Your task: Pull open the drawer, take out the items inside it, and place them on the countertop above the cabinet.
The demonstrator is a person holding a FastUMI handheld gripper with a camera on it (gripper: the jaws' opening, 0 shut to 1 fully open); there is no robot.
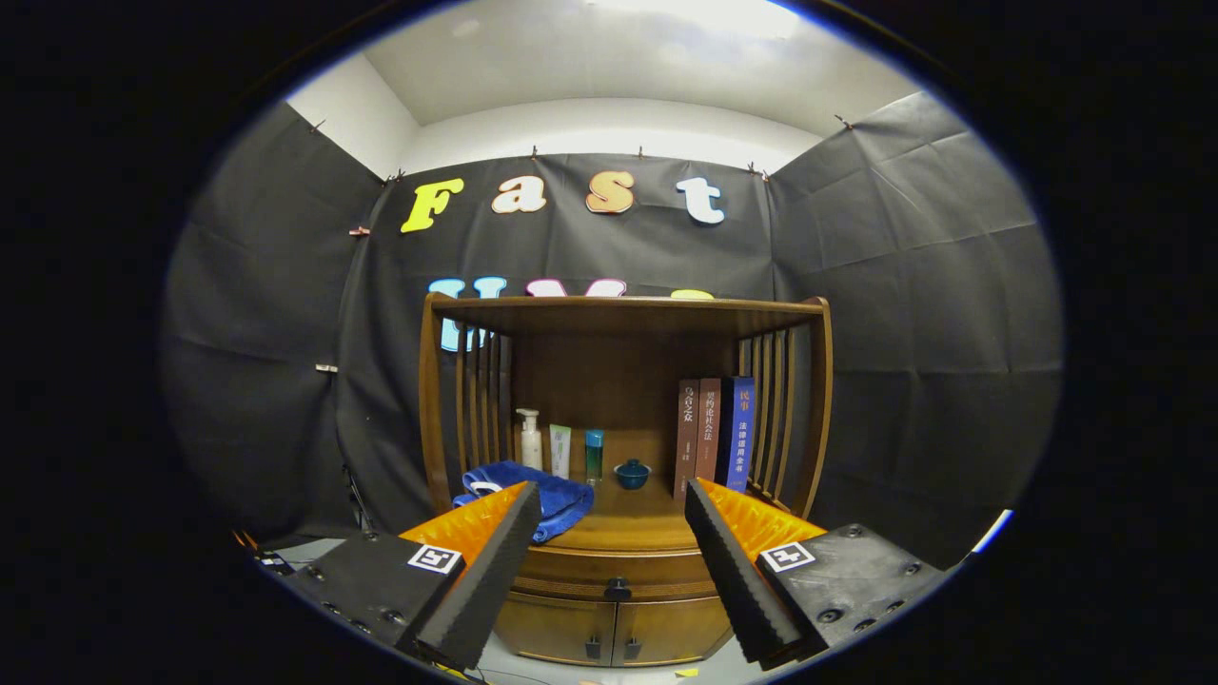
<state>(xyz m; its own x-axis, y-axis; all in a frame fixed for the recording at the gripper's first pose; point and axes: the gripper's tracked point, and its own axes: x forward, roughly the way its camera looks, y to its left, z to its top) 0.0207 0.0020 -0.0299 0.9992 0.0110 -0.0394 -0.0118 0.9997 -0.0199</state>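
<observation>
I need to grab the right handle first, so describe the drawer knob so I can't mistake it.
Start at the wooden cabinet with books and bottles on its countertop. Just under the countertop's curved front edge runs the shut drawer. The knob is a single dark round one at its middle, between the open gripper fingers, above the two small door pulls.

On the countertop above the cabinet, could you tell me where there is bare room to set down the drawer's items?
The countertop is bare in its front middle, between the blue towel and the books, ahead of the small teal bowl. The back left is crowded: pump bottle, tube, teal bottle. The gripper is open; the drawer is shut.
</observation>
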